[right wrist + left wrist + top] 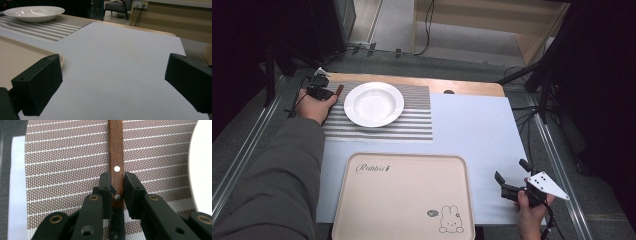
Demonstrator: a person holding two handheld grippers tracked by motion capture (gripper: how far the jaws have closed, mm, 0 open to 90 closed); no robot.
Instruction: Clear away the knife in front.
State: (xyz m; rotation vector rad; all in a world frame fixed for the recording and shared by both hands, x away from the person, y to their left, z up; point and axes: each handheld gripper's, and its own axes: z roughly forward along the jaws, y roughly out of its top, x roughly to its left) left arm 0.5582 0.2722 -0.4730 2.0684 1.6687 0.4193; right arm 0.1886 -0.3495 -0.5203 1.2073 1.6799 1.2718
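Observation:
A brown wooden utensil handle (115, 150) with metal rivets lies on the striped placemat (62, 170), left of the white plate (373, 103). My left gripper (117, 180) is shut on the near end of this handle (339, 91), with one jaw on each side. The rest of the utensil is hidden. My right gripper (512, 175) is held open over the bare white table top near the front right corner, with nothing between its jaws. In the right gripper view, that gripper (112, 82) faces across the table toward the plate (33, 12).
A large beige tray (362, 200) with a rabbit print lies at the front middle of the table. The placemat (412, 125) covers the back left. The white table top (477, 135) stretches to the right. Cables and stands surround the table.

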